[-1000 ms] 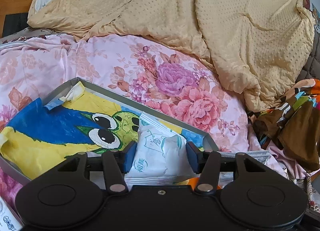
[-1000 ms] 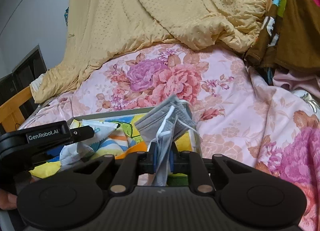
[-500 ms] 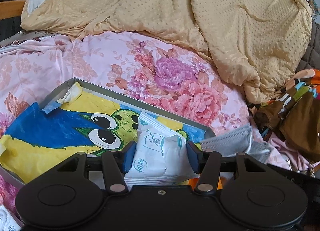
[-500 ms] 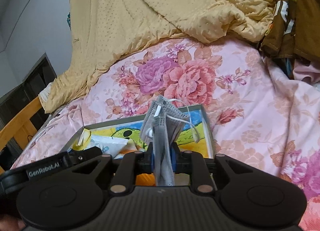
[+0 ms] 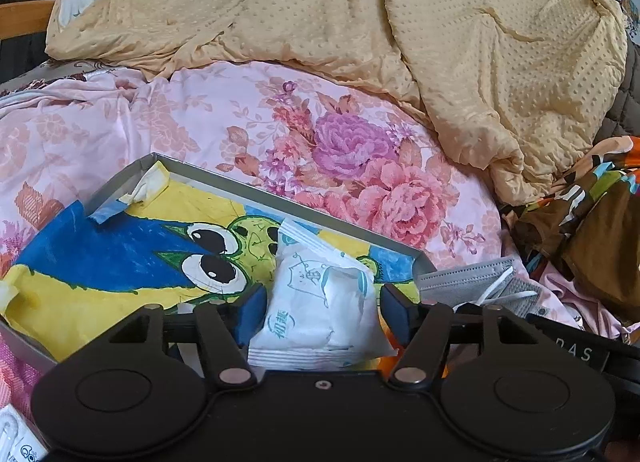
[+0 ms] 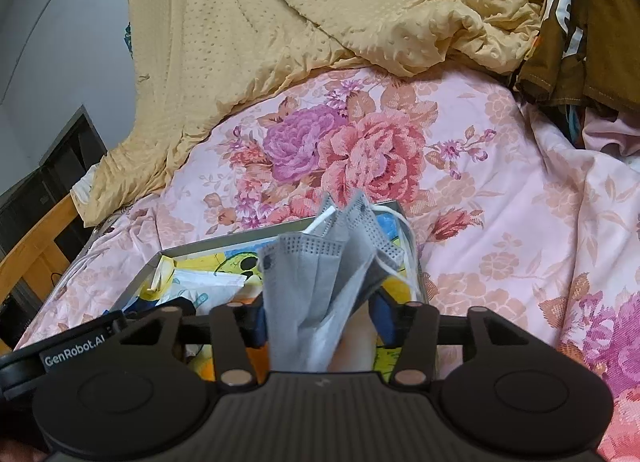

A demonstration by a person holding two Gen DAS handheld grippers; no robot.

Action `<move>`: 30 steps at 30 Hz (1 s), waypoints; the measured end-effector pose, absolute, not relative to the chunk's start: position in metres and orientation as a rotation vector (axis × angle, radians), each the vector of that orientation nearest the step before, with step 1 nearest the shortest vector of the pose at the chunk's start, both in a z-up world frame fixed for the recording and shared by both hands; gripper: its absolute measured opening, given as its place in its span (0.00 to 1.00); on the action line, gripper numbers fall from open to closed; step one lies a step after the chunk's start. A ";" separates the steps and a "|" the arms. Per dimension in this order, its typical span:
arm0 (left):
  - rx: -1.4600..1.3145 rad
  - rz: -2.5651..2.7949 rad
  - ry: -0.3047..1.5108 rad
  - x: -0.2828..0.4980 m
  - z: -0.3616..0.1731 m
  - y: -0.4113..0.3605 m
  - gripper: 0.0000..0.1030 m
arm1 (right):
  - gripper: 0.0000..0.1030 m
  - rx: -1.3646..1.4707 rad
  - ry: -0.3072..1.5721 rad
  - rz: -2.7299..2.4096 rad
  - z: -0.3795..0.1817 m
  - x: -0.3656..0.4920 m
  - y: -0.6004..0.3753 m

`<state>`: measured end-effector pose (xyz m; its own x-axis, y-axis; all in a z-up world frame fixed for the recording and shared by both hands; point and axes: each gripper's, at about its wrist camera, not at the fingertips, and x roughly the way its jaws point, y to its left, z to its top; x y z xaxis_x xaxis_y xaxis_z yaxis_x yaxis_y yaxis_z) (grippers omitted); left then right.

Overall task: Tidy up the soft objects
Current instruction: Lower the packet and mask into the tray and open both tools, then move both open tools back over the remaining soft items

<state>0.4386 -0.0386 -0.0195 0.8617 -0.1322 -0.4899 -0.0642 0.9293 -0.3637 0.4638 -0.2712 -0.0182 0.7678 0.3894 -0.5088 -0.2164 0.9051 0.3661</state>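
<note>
A grey metal tray (image 5: 280, 198) lined with a yellow and blue cartoon drawing (image 5: 100, 254) lies on the bed. A white wrapped packet (image 5: 316, 310) rests in its near right part. My left gripper (image 5: 322, 302) stands around that packet, jaws opening, with a gap at the right pad. A folded grey face mask (image 6: 316, 274) with white ear loops stands loosely between the jaws of my right gripper (image 6: 320, 314), which are opening over the tray's (image 6: 224, 244) right end. The mask (image 5: 464, 282) also shows at the tray's right corner.
A tan dotted blanket (image 5: 440, 42) is heaped at the back on the pink floral sheet (image 5: 340, 150). Brown and orange patterned clothes (image 5: 580, 230) lie at the right. A wooden bed frame (image 6: 36, 246) runs along the left. Another small white packet (image 5: 16, 442) sits at the near left.
The right gripper carried the grey mask leftward over the tray's end, then its jaws spread off it. The left jaws widened around the white packet. The mask came into the left wrist view.
</note>
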 end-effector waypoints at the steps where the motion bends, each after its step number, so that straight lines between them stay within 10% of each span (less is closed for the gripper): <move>1: -0.382 -0.036 0.530 0.438 -0.019 -0.039 0.64 | 0.61 0.293 0.614 0.331 -0.018 0.464 -0.271; 30: -0.419 0.001 0.460 0.385 0.018 -0.031 0.93 | 0.99 0.227 0.595 0.329 0.011 0.411 -0.280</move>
